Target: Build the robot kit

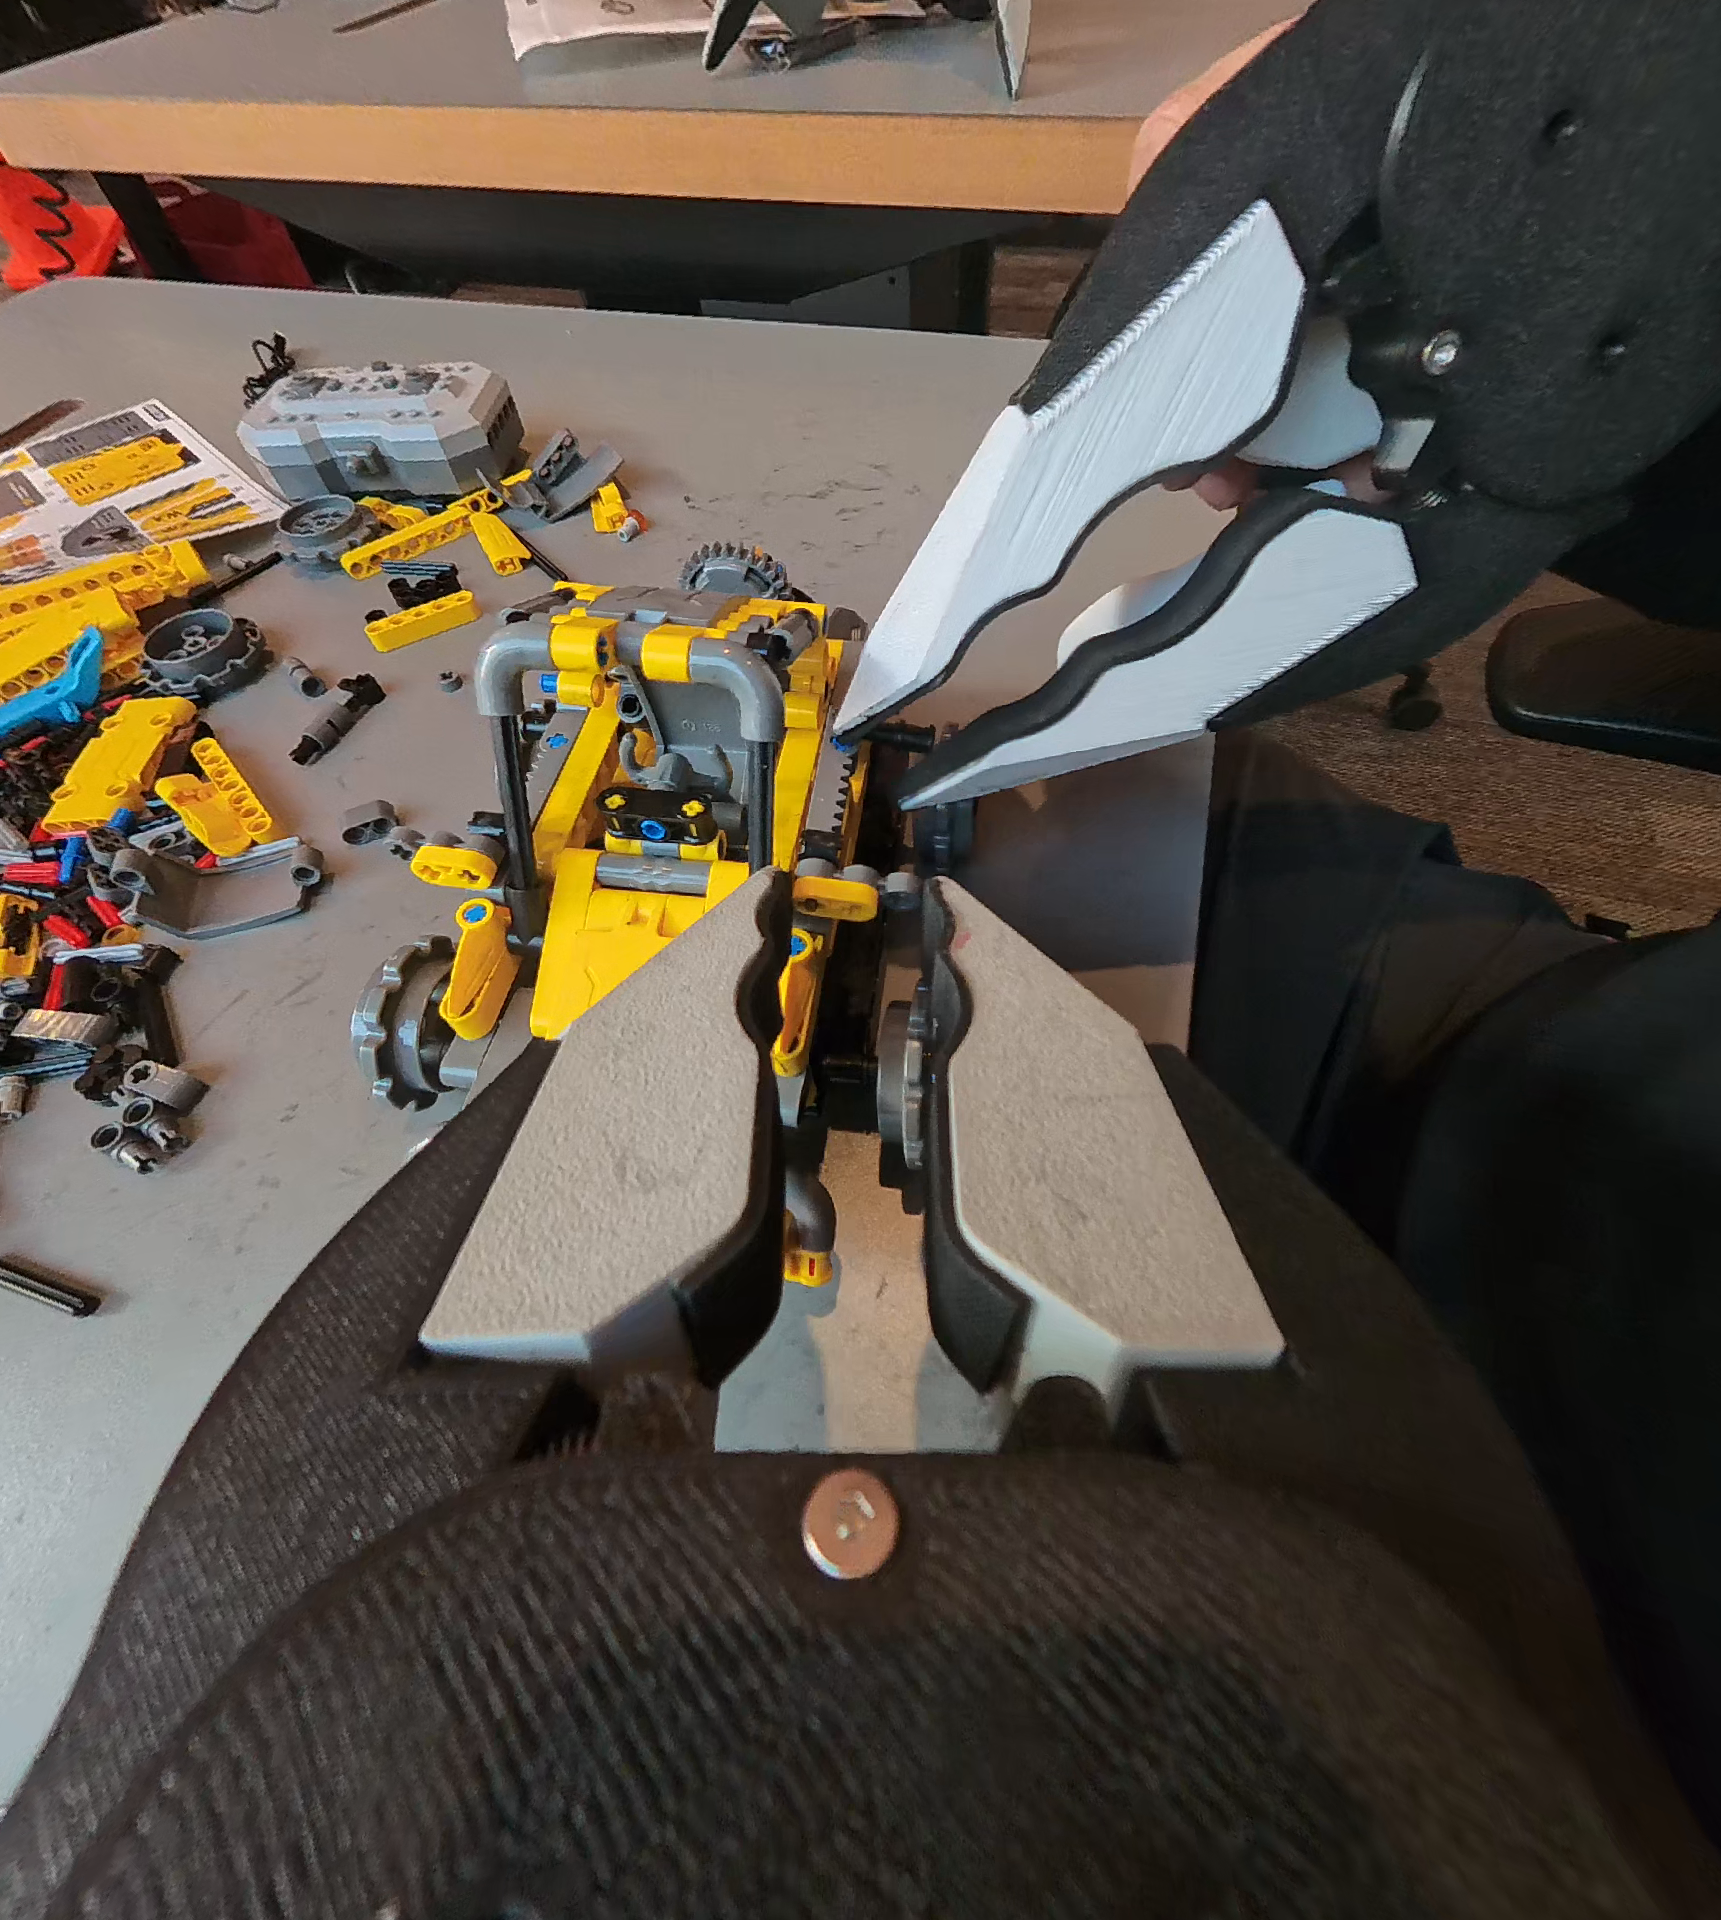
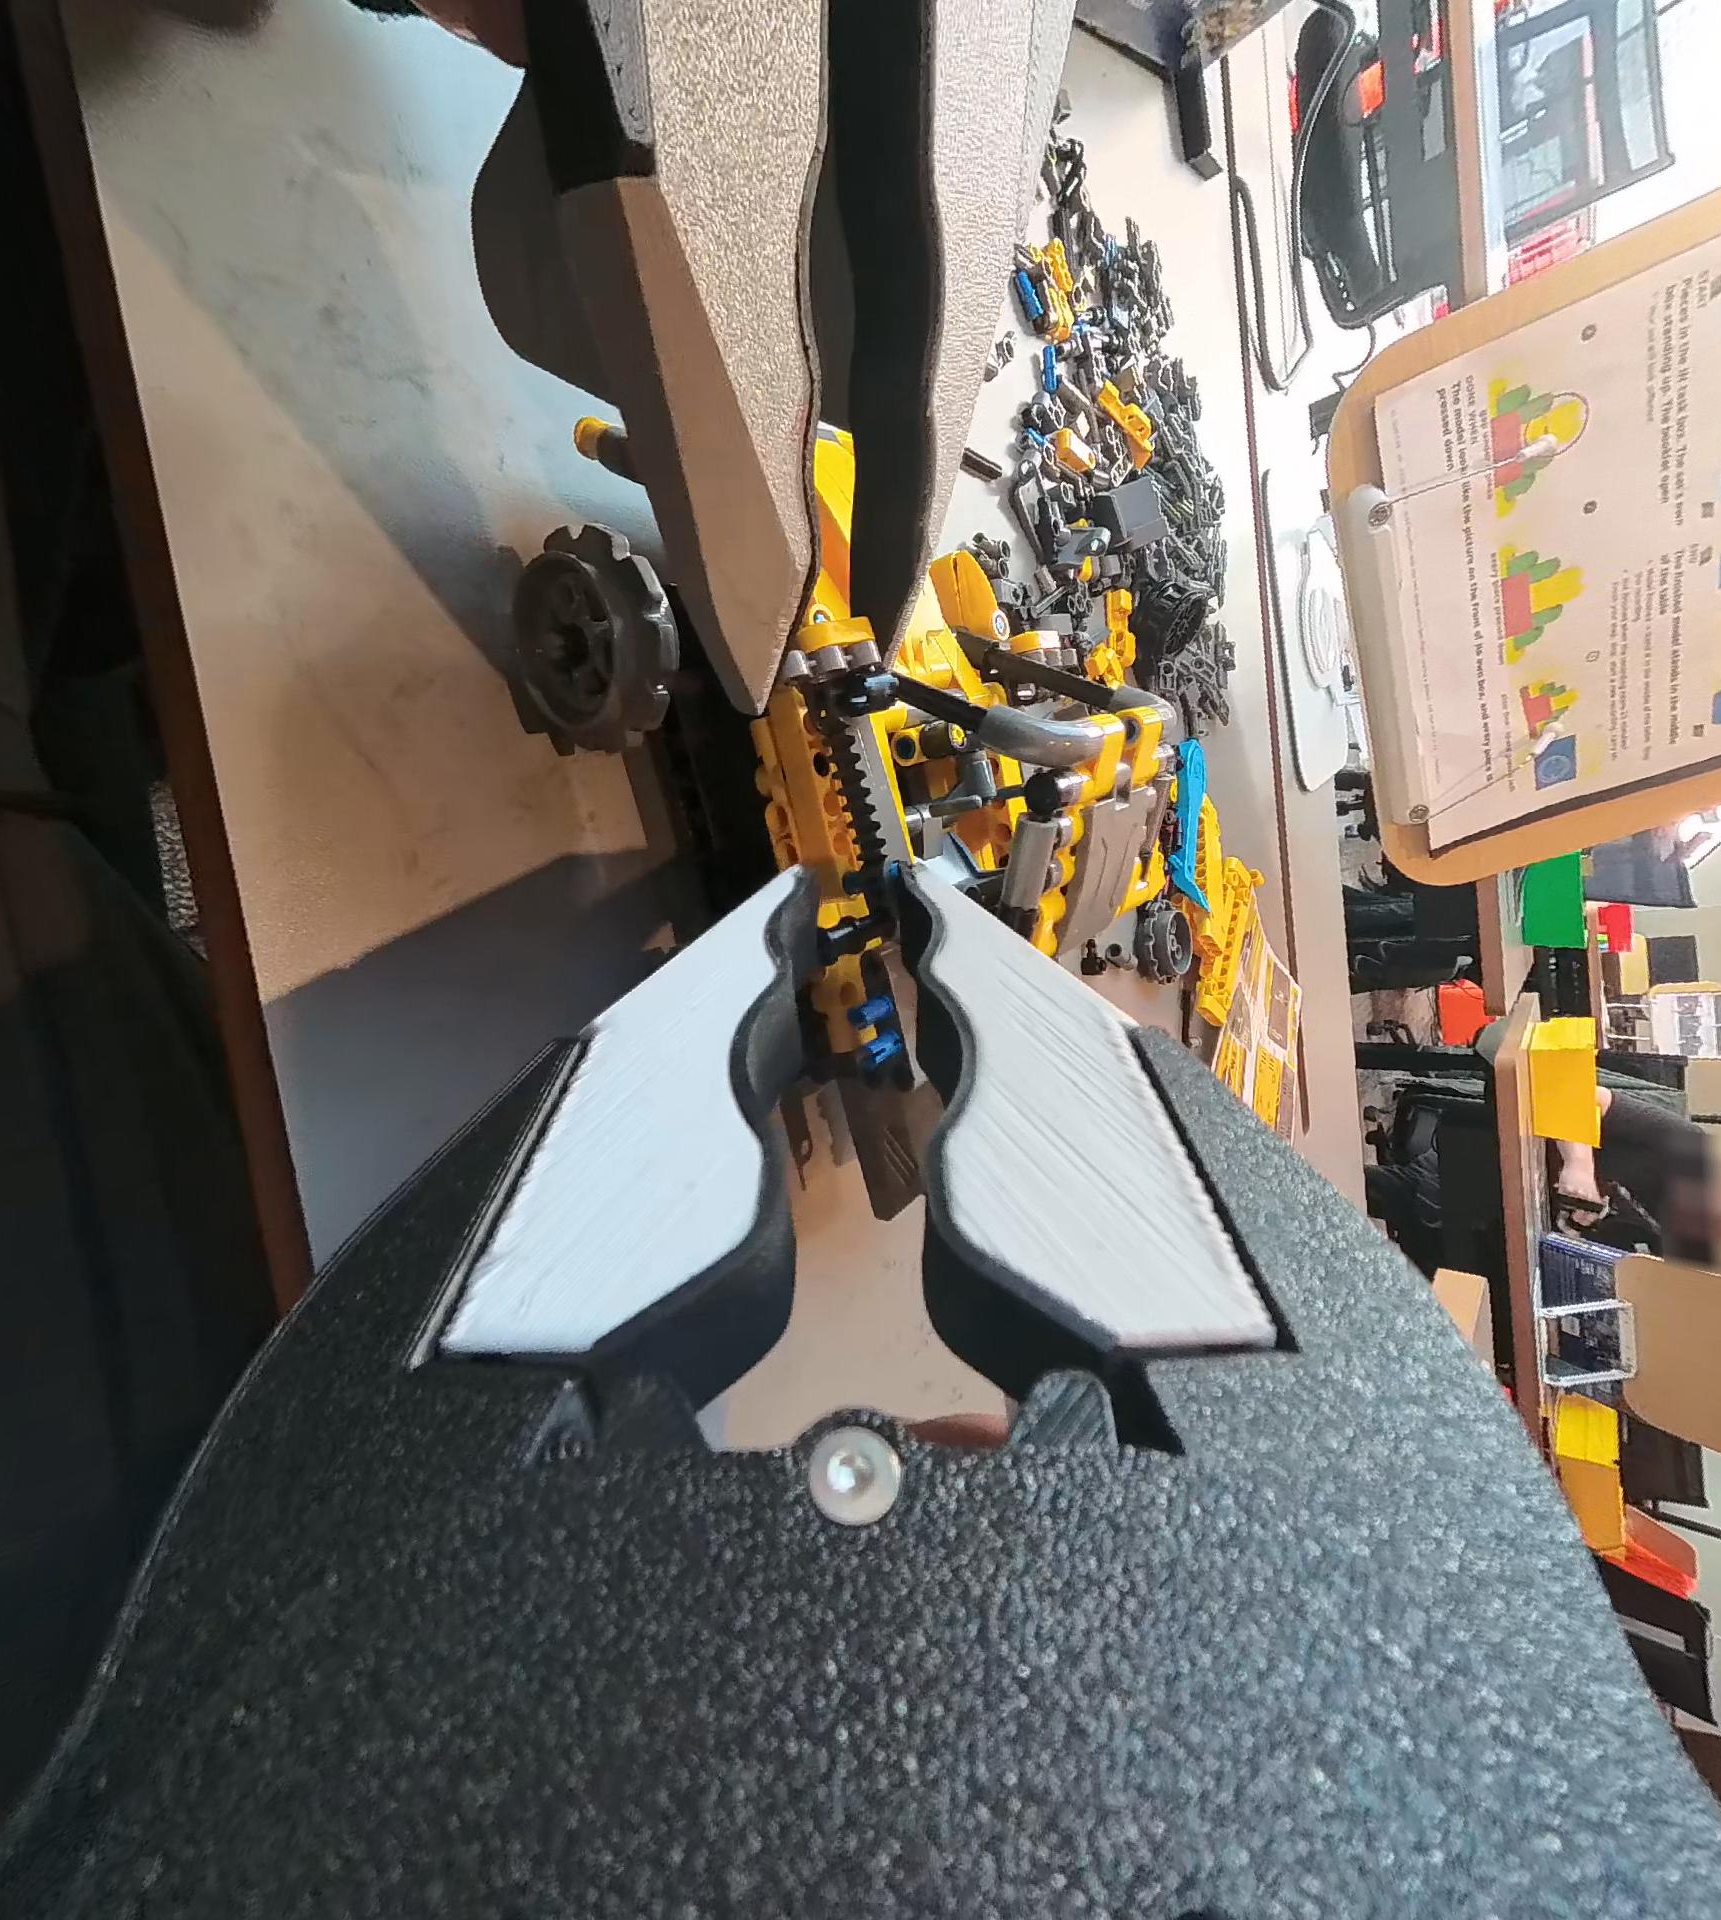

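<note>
Clamped the left gripper [image 1: 854, 888] on a yellow beam at the near corner of the yellow vehicle model [image 1: 627, 831], fingers drawn in against it, seemingly to brace it upright near the counter [image 1: 835, 457] edge. Poised the right gripper [image 2: 854, 883] at its flank, fingers narrowed about the black toothed rack [image 2: 861, 821]; pinching or merely straddling, could not tell. Kept loose parts [image 1: 56, 831] heaped well apart, leftward.

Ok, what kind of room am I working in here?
Probably an office or lab workspace set up for toy-brick building. Loose building parts and a half-built yellow vehicle model sit on a grey table, with an office chair and a posted instruction sheet nearby.
</note>
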Demonstrator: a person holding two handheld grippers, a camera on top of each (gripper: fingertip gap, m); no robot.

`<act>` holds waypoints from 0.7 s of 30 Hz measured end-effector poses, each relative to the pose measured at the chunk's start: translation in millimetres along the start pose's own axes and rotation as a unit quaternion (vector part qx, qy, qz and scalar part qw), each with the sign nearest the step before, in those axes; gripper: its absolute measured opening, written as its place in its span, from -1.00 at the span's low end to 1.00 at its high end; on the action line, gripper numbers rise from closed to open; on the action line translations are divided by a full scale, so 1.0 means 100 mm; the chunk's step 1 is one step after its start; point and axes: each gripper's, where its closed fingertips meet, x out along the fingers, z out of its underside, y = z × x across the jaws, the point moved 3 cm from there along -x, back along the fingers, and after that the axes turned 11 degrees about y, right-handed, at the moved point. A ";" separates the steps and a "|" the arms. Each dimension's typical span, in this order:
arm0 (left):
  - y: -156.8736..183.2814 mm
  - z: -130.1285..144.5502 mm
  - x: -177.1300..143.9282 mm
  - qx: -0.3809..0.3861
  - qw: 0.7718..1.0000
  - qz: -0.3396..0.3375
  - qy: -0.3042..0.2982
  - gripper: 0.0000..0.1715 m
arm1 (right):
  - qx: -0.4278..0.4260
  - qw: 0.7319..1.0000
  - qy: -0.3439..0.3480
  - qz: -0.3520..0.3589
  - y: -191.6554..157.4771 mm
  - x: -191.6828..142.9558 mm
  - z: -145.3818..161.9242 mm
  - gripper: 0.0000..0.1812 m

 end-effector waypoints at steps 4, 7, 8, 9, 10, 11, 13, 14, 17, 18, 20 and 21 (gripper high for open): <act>0.00 0.01 0.00 -0.001 1.000 0.001 0.003 -0.74 | 0.008 1.000 0.007 -0.011 0.00 0.00 0.00 -0.82; 0.00 0.00 0.00 -0.005 1.000 0.005 0.003 -0.74 | 0.025 0.999 0.010 -0.029 0.02 0.00 0.00 -0.83; 0.00 0.00 0.00 -0.004 1.000 0.007 0.002 -0.74 | 0.027 0.999 0.011 -0.032 0.03 0.00 0.01 -0.84; -0.01 0.00 0.00 -0.004 1.000 0.008 0.001 -0.74 | 0.028 0.999 0.012 -0.034 0.03 0.00 0.01 -0.85; -0.01 0.00 0.00 -0.003 1.000 0.009 0.001 -0.74 | 0.029 0.999 0.014 -0.037 0.04 0.00 0.01 -0.86; -0.01 0.01 0.00 -0.003 1.000 0.010 0.000 -0.74 | 0.031 0.999 0.016 -0.040 0.05 0.00 0.01 -0.88; -0.01 0.01 0.00 -0.003 1.000 0.012 0.000 -0.74 | 0.031 0.998 0.018 -0.045 0.06 0.00 0.01 -0.89; -0.01 0.01 0.00 -0.003 1.000 0.012 0.000 -0.74 | 0.028 0.998 0.017 -0.047 0.06 0.00 0.01 -0.91; -0.02 0.01 0.00 -0.005 1.000 0.013 0.000 -0.74 | 0.011 0.999 0.008 -0.045 0.08 0.01 0.01 -0.94; -0.02 0.01 0.00 -0.002 1.000 0.012 -0.002 -0.74 | 0.004 0.999 0.004 -0.042 0.08 0.02 0.01 -0.94; -0.02 0.00 -0.01 0.014 1.000 0.011 -0.012 -0.74 | -0.004 0.999 0.000 -0.036 0.07 0.02 0.00 -0.93; -0.02 0.00 -0.01 0.025 0.999 0.011 -0.017 -0.74 | -0.006 0.999 0.000 -0.035 0.07 0.02 0.00 -0.93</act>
